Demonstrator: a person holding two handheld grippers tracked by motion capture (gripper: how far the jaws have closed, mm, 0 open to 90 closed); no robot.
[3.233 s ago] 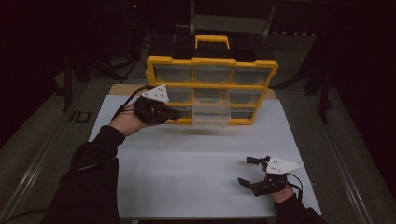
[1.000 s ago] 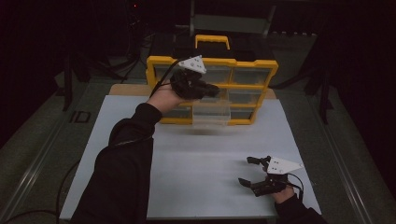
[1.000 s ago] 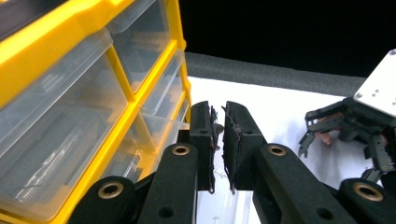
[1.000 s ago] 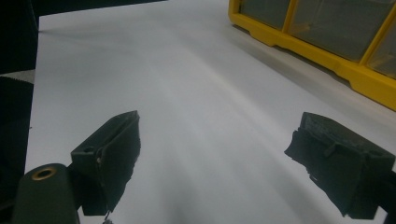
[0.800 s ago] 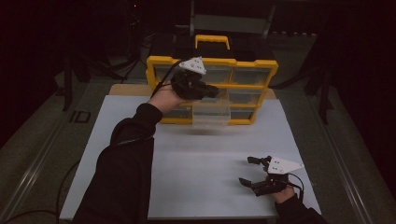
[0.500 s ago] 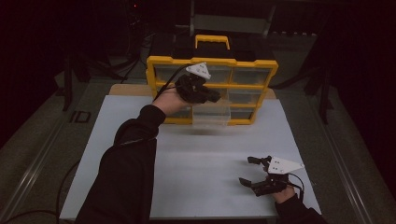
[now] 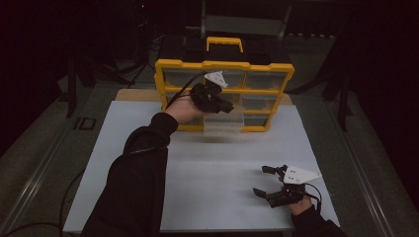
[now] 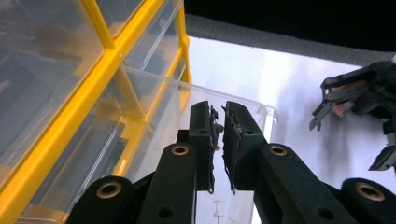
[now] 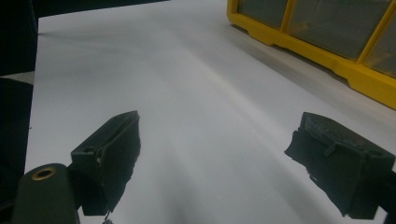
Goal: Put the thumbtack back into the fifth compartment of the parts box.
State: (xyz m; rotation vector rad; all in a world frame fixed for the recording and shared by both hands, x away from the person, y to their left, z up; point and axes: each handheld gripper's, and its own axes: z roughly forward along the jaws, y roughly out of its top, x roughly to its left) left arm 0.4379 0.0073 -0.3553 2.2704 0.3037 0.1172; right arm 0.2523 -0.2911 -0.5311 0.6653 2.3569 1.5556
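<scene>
The left gripper (image 7: 223,104) hangs in front of the yellow drawer organizer (image 7: 225,65), which stands upright at 12 o'clock on the white tabletop (image 7: 217,163). Its 2 jaws are nearly together, with a thin slit between the pads; in the left gripper view (image 8: 219,135) something small and dark seems caught in that slit, but it is too tiny to name. Just beneath those jaws a clear plastic drawer (image 7: 223,123) juts out of the organizer's lower middle row, pulled forward over the tabletop. In the left gripper view 1 small white pushpin (image 8: 217,206) lies on the drawer's floor, just below the jaw tips. The person's left hand (image 7: 184,108) and dark sleeve (image 7: 141,168) stretch up from 7 o'clock toward the cabinet. Over at 5 o'clock the right gripper (image 7: 271,181) rests low near the table's front edge, well apart from the organizer; its jaws stand wide apart with nothing between them, bare white surface showing through the gap in the right gripper view (image 9: 219,154).
</scene>
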